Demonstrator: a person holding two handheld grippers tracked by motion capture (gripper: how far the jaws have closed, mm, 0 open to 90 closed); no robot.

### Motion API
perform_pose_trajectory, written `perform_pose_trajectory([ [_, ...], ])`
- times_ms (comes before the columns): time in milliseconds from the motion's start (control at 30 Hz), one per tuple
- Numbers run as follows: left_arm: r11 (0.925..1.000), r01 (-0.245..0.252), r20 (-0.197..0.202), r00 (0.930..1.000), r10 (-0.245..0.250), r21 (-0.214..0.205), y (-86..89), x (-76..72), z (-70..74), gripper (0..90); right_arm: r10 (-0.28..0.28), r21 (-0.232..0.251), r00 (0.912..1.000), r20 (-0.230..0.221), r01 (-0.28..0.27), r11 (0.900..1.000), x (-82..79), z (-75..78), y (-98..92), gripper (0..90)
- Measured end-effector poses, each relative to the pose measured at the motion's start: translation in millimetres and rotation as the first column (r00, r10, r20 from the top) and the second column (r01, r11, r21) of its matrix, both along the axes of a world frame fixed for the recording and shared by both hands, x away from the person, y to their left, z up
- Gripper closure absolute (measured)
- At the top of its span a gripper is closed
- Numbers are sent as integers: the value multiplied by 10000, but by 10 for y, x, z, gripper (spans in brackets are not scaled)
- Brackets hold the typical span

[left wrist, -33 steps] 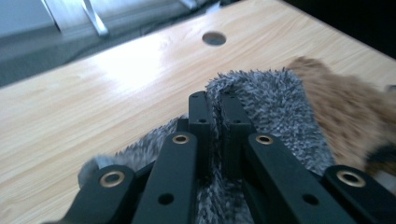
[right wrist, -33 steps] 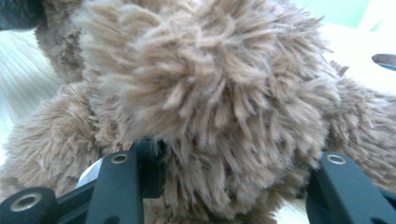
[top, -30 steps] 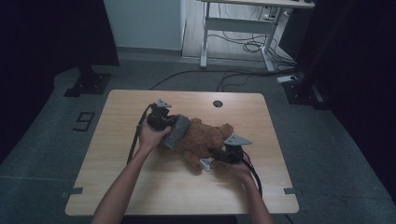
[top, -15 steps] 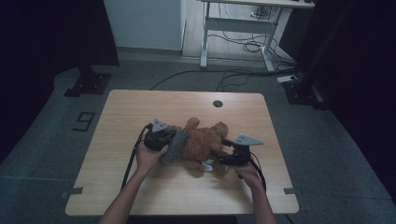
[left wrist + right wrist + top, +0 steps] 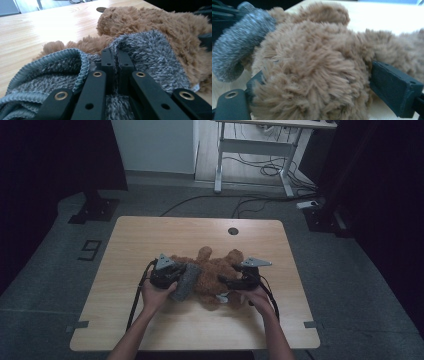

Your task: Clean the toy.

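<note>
One wooden table [image 5: 150,245], pale top, with one round dark hole [image 5: 233,231] near its far edge at about 12 o'clock from the toy. One brown plush bear [image 5: 212,272], lying flat slightly toward the near side of the table's centre, between the two hands. One grey knitted garment [image 5: 186,281], fuzzy with a ribbed hem, lying against the bear's side at its 9 o'clock. Two hand-held grippers, one per hand. Left gripper [image 5: 181,276], at 9 o'clock of the bear: jaws pinched nearly together on a fold of the grey knit, seen close in the left gripper view as two black pads [image 5: 108,65] with the cloth between them. Right gripper [image 5: 225,282], at 4 o'clock of the bear: jaws have just been opening and now stand wide, with a furry part of the bear between them; in the right gripper view the right-hand pad [image 5: 394,87] stands beside the fur. Two forearms enter from 6 o'clock.
</note>
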State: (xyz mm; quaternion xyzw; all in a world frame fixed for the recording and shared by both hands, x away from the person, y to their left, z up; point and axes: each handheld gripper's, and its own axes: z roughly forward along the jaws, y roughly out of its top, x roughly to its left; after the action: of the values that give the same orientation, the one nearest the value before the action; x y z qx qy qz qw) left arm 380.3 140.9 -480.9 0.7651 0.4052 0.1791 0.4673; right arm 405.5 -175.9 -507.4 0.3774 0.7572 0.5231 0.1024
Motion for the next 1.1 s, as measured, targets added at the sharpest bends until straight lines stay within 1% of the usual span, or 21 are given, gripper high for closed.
perform_pose_trajectory([
  [67, 10000, 58, 27, 10000, -58, 9, 4, -31, -3, 856, 8, -64, 9993, -370, -11, 10000, -3, -36, 4, 140],
  [167, 9999, 127, 68, 9999, -127, 49, 12, -78, 4, 856, 157, -41, 9982, -575, -160, 9999, -42, -84, 19, 177],
  [200, 9999, 148, 64, 9999, -148, 42, 18, -89, 6, 856, 167, 5, 9982, -578, -167, 9999, -56, -94, 19, 198],
  [267, 9997, 233, 32, 9997, -233, 27, 32, -101, 13, 855, 275, 21, 9984, -488, -274, 9996, -83, -108, 13, 251],
  [433, 9996, 242, -41, 9997, -243, -116, 39, -135, 14, 853, 563, -78, 9982, -218, -564, 9984, -141, -117, 4, 390],
  [533, 9993, 240, -173, 9995, -245, -282, 51, -163, 49, 850, 688, -111, 9976, -39, -688, 9976, -167, -120, -1, 457],
  [600, 9988, 283, -302, 9991, -295, -393, 57, -186, 110, 849, 787, -217, 9968, 164, -783, 9967, -197, -120, -5, 479],
  [667, 9986, 324, -386, 9987, -341, -428, 51, -185, 202, 849, 789, -301, 9962, 371, -778, 9965, -232, -118, -10, 494],
  [733, 9987, 390, -304, 9987, -400, -343, 12, -157, 300, 852, 783, -418, 9951, 595, -759, 9962, -264, -121, -11, 501],
  [767, 9985, 440, -260, 9987, -448, -332, -22, -136, 347, 853, 750, -480, 9946, 714, -717, 9963, -278, -123, -7, 502],
  [833, 9973, 563, -186, 9982, -573, -463, -128, -95, 435, 854, 695, -539, 9934, 916, -648, 9964, -301, -128, 5, 502],
  [900, 9946, 769, -44, 9970, -774, -692, -302, -51, 509, 855, 673, -528, 9927, 1002, -623, 9967, -314, -133, 10, 502],
  [967, 9917, 1019, 68, 9948, -1017, -788, -529, -2, 566, 855, 657, -522, 9921, 1067, -604, 9968, -323, -136, 13, 502],
  [1033, 9893, 1251, 160, 9921, -1242, -749, -780, 53, 602, 854, 636, -566, 9915, 1138, -574, 9967, -346, -137, 18, 502],
  [1100, 9903, 1318, 141, 9912, -1313, -448, -1025, 118, 598, 853, 648, -676, 9894, 1300, -563, 9961, -371, -136, 24, 501],
])
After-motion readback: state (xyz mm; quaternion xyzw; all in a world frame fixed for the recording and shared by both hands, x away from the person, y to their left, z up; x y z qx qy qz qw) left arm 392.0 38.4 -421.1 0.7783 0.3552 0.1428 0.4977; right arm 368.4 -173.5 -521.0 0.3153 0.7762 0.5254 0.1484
